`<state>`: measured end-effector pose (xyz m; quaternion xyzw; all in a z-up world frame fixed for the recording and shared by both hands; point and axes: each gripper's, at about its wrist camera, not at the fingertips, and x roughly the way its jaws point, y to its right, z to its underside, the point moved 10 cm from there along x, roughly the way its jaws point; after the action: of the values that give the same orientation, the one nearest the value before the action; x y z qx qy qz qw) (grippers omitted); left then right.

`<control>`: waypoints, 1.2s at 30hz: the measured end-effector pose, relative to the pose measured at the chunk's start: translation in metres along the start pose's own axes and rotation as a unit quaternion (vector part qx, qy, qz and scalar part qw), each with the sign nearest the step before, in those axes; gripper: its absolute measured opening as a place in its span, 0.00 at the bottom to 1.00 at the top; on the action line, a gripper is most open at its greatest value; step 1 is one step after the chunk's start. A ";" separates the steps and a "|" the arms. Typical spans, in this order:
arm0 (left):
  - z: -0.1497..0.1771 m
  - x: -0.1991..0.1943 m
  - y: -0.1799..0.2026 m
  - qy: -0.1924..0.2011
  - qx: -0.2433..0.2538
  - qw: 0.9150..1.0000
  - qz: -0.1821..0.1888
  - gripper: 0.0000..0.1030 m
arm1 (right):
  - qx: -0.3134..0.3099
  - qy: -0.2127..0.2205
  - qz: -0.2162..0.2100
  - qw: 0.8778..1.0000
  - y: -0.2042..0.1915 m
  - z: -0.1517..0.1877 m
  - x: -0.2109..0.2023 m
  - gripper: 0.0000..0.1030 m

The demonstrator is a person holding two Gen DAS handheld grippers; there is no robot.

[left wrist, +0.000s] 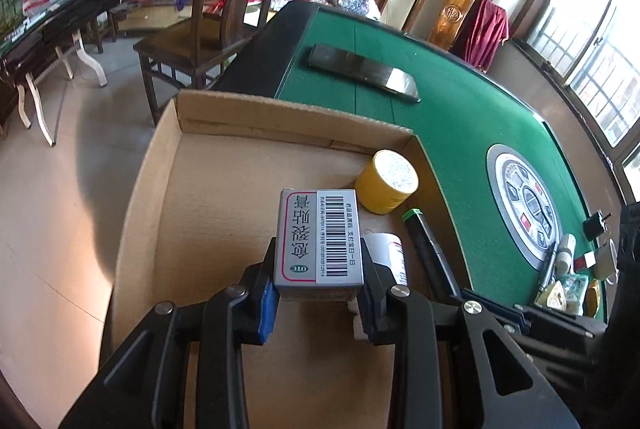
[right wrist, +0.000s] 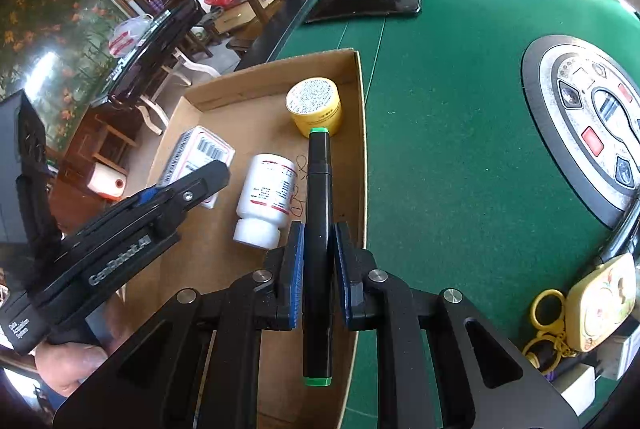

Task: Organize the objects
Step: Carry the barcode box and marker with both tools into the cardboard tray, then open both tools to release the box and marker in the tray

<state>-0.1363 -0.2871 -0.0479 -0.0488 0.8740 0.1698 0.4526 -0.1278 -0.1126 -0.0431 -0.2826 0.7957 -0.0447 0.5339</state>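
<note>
Jaws first: the left gripper (left wrist: 320, 293) is clamped on the pill box (left wrist: 320, 241) and the right gripper (right wrist: 319, 269) is clamped on the black marker (right wrist: 318, 229), both hanging over the cardboard tray (right wrist: 256, 77) at the near edge of the green bench (right wrist: 440, 149). Looks like the drop-off step, since a white bottle (right wrist: 266, 197) and a yellow jar (right wrist: 316, 107) already sit inside. Next I'd lower each into a free patch of tray floor and let go; further back, a phone (right wrist: 364, 5) is still out on the felt.
</note>
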 end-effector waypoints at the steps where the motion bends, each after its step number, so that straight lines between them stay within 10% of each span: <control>1: -0.001 0.004 0.001 -0.003 -0.005 1.000 0.006 0.32 | -0.002 -0.001 0.000 1.000 -0.002 -0.001 0.003 0.14; 36: -0.002 -0.005 0.009 0.004 -0.027 0.999 0.046 0.43 | -0.004 0.019 0.004 1.000 -0.002 -0.013 0.003 0.15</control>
<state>-0.1372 -0.2795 -0.0408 -0.0210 0.8722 0.2141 0.4393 -0.1394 -0.1187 -0.0390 -0.2807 0.8069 -0.0443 0.5179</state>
